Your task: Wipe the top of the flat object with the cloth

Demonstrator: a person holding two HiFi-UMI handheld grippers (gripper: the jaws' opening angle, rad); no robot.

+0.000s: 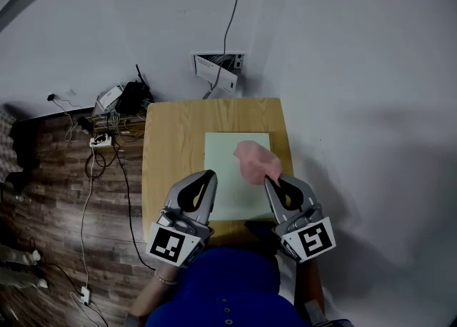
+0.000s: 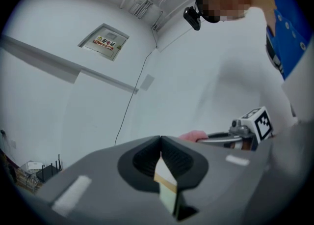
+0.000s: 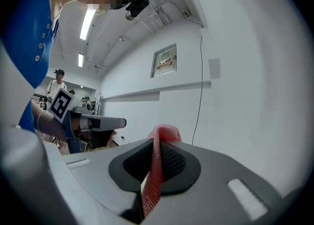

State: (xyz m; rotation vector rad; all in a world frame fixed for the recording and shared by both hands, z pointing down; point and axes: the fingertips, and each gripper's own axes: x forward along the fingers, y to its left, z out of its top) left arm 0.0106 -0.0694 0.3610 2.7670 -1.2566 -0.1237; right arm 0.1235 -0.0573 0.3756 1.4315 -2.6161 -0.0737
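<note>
Tongs: left tongs (image 1: 210,174) pressed together, empty; right tongs (image 1: 270,178) pinching the pink cloth (image 1: 254,158).
Cloth: over the right half of the sheet (image 1: 227,175), apparently lifted clear.
Sheet: pale green, flat on the desk (image 1: 171,140).
Progress: cloth gripped, but no wiping contact shows; wiping strokes look left to do.

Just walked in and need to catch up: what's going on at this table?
A person stands at a small wooden table with tongs in each hand. The right tongs are clamped on a pink cloth, held over a pale green flat sheet lying on the table. The left tongs are shut and empty, over the sheet's left edge. Both point roughly level, so the cloth looks lifted rather than pressed down, though that is hard to confirm.
</note>
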